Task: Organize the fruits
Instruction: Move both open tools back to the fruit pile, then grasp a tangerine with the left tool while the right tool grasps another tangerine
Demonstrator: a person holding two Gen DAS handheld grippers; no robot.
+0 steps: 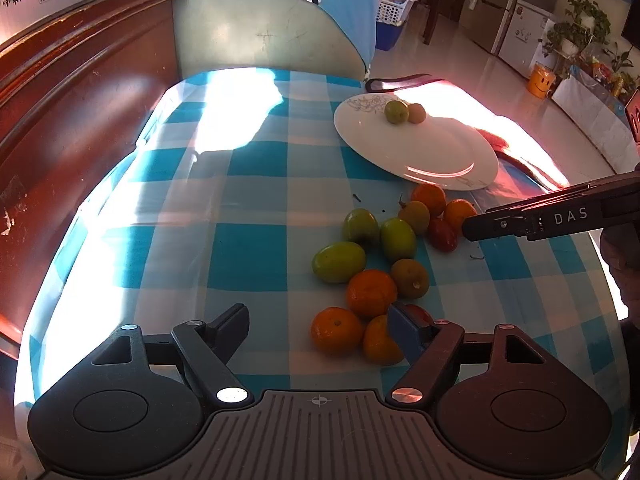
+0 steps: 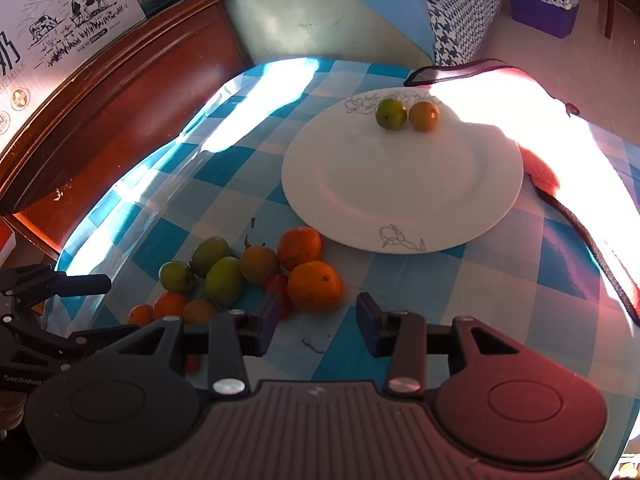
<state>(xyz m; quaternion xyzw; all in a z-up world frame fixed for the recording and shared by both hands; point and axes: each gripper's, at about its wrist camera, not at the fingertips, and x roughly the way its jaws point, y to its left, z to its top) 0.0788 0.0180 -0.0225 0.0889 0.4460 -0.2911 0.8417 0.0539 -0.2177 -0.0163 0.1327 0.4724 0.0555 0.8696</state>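
Note:
A white plate [image 1: 424, 148] [image 2: 400, 196] holds a green fruit [image 1: 396, 111] [image 2: 391, 114] and a brownish one [image 1: 416, 113] [image 2: 423, 116] at its far rim. A pile of green fruits [image 1: 339, 261] [image 2: 224, 280], oranges [image 1: 371, 293] [image 2: 315, 286] and small red tomatoes [image 1: 443, 234] [image 2: 280, 286] lies on the checked cloth in front of the plate. My left gripper [image 1: 320, 328] is open and empty, low at the near side of the pile. My right gripper [image 2: 316, 328] is open and empty just right of the pile; it shows in the left wrist view [image 1: 472, 228].
A blue-and-white checked cloth [image 1: 240, 216] [image 2: 460, 288] covers the table. A wooden headboard [image 1: 72, 92] [image 2: 104, 108] runs along the left. A red-edged cloth [image 2: 560, 184] lies right of the plate. Strong sunlight washes out parts of the cloth.

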